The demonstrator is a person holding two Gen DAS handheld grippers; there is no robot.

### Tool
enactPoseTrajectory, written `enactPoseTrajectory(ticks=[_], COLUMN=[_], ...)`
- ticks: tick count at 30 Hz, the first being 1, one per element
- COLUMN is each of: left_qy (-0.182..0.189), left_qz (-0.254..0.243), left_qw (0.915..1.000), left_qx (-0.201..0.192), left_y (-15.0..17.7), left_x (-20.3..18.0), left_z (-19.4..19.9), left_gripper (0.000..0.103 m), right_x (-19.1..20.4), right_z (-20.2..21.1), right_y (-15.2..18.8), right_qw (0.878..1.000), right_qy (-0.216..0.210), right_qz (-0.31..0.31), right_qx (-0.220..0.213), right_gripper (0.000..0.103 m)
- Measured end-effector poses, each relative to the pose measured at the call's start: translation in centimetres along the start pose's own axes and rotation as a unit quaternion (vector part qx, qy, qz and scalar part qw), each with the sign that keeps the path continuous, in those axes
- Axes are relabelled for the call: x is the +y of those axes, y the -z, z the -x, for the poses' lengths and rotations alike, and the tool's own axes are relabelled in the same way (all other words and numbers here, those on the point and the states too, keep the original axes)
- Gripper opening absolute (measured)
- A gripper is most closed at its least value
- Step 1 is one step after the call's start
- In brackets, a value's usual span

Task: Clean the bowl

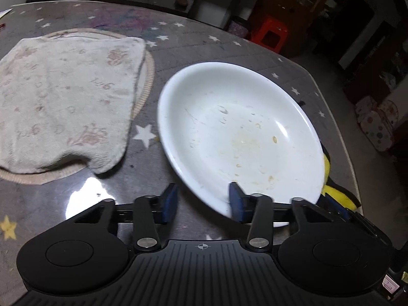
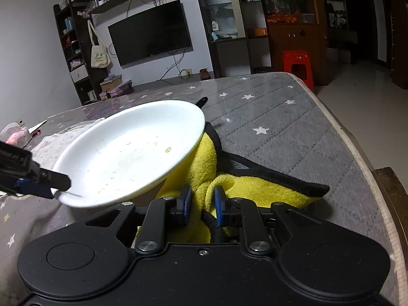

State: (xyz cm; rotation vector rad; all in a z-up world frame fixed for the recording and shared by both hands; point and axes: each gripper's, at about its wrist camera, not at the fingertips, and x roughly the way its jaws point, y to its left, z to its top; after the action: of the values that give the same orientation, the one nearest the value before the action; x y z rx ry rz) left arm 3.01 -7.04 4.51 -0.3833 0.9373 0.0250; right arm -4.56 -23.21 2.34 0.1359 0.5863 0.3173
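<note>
Your left hand-held gripper (image 1: 202, 201) sits at the near rim of the white bowl (image 1: 237, 132). One blue pad (image 1: 236, 200) lies over the inside of the rim, the other stands out to the left over the bare counter (image 1: 153, 199), and the rim runs down between them. The left view shows a wide gap between the pads, so you cannot tell from it whether they press the rim. In the right view the left hand-held gripper's tip (image 2: 54, 182) meets the bowl's (image 2: 132, 153) edge, and the bowl stands tilted, its near-left edge raised.

Your right hand-held gripper (image 2: 202, 202) is clamped on a fold of the yellow cloth (image 2: 229, 186), its pads close together with the plush and its black edging bunched between them. The cloth lies on the counter just right of the bowl and runs under the bowl's right edge.

The bowl's inside carries dried yellowish specks and a faint smear near the middle.

To the left of the bowl, a pale patterned towel (image 1: 66, 97) lies spread over a round woven mat (image 1: 149, 76).

Beyond the counter's (image 2: 280, 127) far edge stand a red plastic stool (image 2: 297, 63) and a wall-mounted television (image 2: 150, 33).
</note>
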Motion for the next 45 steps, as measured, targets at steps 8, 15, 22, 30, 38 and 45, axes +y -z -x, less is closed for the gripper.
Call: enactPoseTrajectory(ticks=[8,15,22,30,38,45], left_qy=[-0.021,-0.055,-0.087,-0.108,-0.094,-0.06], left_qz=[-0.045,-0.097,-0.14,-0.199,-0.201,-0.145], left_qw=[0.9987,0.9937,0.9863,0.9741,0.975,0.9875], left_qx=[0.01,0.013,0.007,-0.002,0.005,0.016], left_y=[-0.7,-1.3,-2.3,-3.3,-3.9,-3.3], left_x=[-0.9,-1.2,-1.1,-1.8,-1.3,-0.8], left_z=[-0.6,-1.2,-1.6,-2.5,-3.3,-2.7], left_gripper=[0.035,0.035,0.035,0.038,0.042,0.046], right_x=[-0.1,-0.3,-1.1,-1.5,-1.8,-1.5], right_z=[-0.7,-1.9,-3.4,-4.6,-5.6,-5.3], right_y=[-0.5,-1.2,-2.3,-3.4,-4.2,-4.0], right_qw=[1.0,1.0,1.0,1.0,1.0,1.0], right_qy=[-0.006,-0.009,-0.019,-0.023,-0.018,-0.01], right_qz=[0.009,0.009,0.008,0.014,0.011,0.008], right_qx=[0.002,0.001,0.001,0.003,0.004,0.005], right_gripper=[0.019,0.019,0.019,0.019,0.019,0.019])
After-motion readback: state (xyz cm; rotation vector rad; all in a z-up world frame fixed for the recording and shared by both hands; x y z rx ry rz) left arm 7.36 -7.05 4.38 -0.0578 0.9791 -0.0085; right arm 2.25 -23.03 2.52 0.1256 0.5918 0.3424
